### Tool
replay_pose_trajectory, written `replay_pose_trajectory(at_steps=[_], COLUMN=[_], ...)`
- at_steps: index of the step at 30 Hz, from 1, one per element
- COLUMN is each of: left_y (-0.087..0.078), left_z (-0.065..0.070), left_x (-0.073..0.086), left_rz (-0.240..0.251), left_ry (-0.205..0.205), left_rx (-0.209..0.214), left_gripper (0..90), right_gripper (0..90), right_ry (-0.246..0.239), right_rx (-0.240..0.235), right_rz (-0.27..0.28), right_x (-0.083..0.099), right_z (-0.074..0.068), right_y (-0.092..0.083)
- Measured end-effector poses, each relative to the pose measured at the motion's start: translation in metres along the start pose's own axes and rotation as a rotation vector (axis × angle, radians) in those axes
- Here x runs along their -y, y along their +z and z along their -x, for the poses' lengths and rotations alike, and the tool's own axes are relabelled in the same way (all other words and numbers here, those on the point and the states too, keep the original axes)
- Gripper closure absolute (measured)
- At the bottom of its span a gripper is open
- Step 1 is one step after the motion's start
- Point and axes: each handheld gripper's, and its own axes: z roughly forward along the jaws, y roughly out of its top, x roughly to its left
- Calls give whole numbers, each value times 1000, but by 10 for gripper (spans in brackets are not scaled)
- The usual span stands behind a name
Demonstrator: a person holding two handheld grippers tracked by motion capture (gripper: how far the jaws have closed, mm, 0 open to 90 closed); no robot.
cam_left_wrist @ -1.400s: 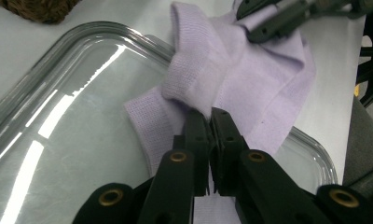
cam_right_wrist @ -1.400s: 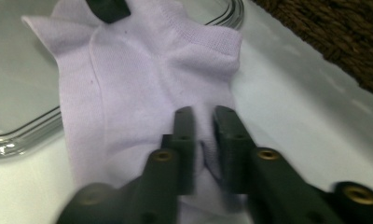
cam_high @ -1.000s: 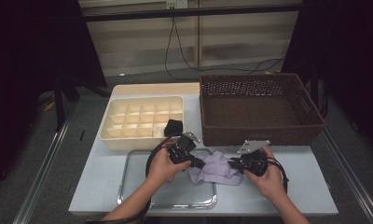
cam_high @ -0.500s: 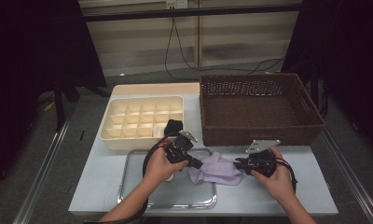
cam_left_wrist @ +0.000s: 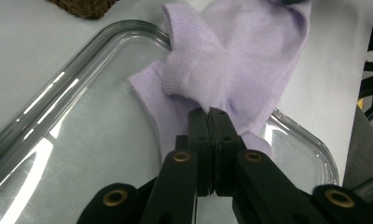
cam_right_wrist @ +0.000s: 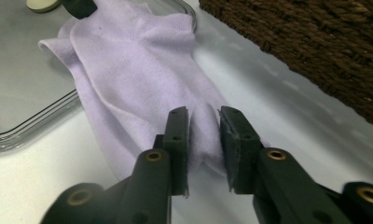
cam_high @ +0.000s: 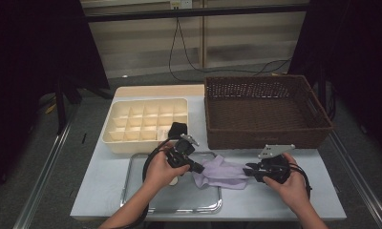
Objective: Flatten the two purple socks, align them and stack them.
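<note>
1. Lilac sock (cam_high: 221, 172) lies stretched between the two grippers, one end over the corner of the clear tray (cam_high: 146, 200), the other on the white table (cam_high: 98, 186)
2. Left gripper (cam_left_wrist: 208, 113): jaws closed tight, pinching a fold of the sock's cuff end above the tray
3. Right gripper (cam_right_wrist: 204, 122): jaws narrow but parted, having just been opening; a ridge of sock stands between them, pads look barely in contact, grip loosening
4. Brown wicker basket (cam_high: 265, 109) sits just behind the right hand (cam_high: 289, 183)
5. Cream divided box (cam_high: 146, 125) stands behind the left hand (cam_high: 160, 169), beside the basket
</note>
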Motion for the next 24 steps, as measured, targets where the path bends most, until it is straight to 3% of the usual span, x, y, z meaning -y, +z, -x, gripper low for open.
replay_pose_trajectory(at_steps=[2,7,9,10,11,13,18,22,24], left_y=[0,0,-1,-2,-3,-3,7,19,21], left_z=[0,-1,0,-2,-1,-2,-6,-3,0], left_x=[0,-1,-2,-3,-3,-5,-15,-21,-22], left_rz=[4,6,20,20,37,53,81,33,9], left_ry=[-3,-10,-22,0,-4,-2,15,64,76], left_rx=[-1,9,9,8,2,-11,2,-9,-16], left_gripper=[882,836,773,728,684,647,529,576,695], right_gripper=[683,697,704,715,716,714,724,729,735], right_ry=[2,-2,-1,1,0,-1,3,1,1], right_rx=[-18,-15,-17,-30,-21,-22,-28,-21,-26], right_rz=[6,-7,-13,-13,-21,-25,-36,-31,-31], right_x=[0,-1,0,1,1,2,4,5,6], right_z=[1,1,0,0,0,1,0,-1,-1], right_y=[-2,-3,-1,0,0,2,4,5,5])
